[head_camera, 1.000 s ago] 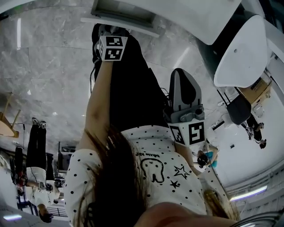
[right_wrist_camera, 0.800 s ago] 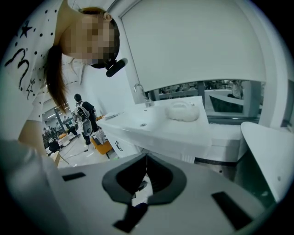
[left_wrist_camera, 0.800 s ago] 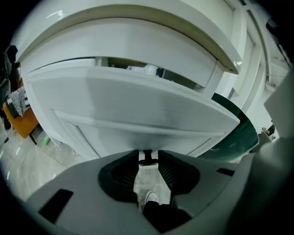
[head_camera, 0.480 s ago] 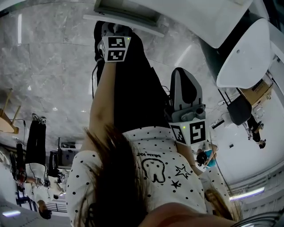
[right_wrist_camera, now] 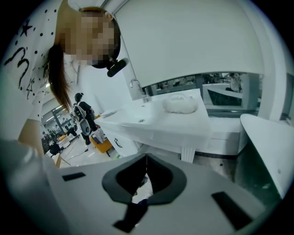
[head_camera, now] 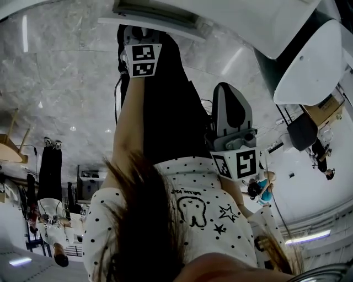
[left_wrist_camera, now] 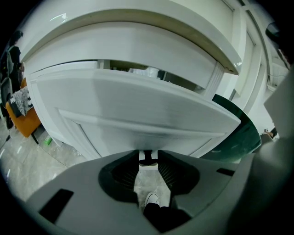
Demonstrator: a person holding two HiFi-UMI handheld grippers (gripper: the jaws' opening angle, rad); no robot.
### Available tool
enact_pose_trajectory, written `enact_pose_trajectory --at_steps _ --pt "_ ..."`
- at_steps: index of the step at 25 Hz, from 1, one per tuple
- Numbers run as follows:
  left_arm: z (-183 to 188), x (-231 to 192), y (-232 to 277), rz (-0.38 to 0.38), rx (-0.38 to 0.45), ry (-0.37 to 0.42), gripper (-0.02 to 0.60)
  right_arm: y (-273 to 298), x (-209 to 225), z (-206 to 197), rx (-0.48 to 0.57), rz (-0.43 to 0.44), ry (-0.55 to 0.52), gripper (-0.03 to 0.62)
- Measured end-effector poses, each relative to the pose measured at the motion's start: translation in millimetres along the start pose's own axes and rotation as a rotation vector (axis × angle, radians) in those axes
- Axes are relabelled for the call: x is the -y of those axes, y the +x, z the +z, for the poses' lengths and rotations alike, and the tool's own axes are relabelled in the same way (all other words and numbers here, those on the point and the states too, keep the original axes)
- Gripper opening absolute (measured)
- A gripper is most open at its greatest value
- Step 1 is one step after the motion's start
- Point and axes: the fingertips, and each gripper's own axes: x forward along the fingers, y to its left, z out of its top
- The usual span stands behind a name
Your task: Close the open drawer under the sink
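The white drawer front (left_wrist_camera: 138, 110) fills the left gripper view, standing a little out from the cabinet, with a gap (left_wrist_camera: 133, 69) above it where contents show. My left gripper (left_wrist_camera: 148, 158) is shut on the drawer's small dark handle (left_wrist_camera: 148, 160) at the front's lower edge. In the head view the left gripper (head_camera: 140, 34) reaches out on a stretched arm to the drawer (head_camera: 157, 14) at the top. My right gripper (head_camera: 227, 93) hangs beside the person's leg, away from the drawer. The right gripper (right_wrist_camera: 147, 158) is shut and holds nothing.
The right gripper view shows a white sink counter (right_wrist_camera: 161, 124) with a faucet (right_wrist_camera: 135, 85) and a white bundle (right_wrist_camera: 180, 103). A white rounded fixture (head_camera: 309, 60) stands to the right. Grey marble floor (head_camera: 55, 82) lies left, and people (head_camera: 49, 171) stand farther off.
The drawer and my left gripper have shifted slightly toward the top of the head view. The right gripper has hardly moved.
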Motion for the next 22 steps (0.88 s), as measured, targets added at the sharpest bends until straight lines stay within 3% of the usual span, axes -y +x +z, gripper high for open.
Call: enact_pose_trajectory --at_steps 22 --pt "-0.7 -0.6 0.8 -0.018 -0.005 -0.005 0.129 4.5 4.9 1.2 -0.012 -0.029 -0.002 0.015"
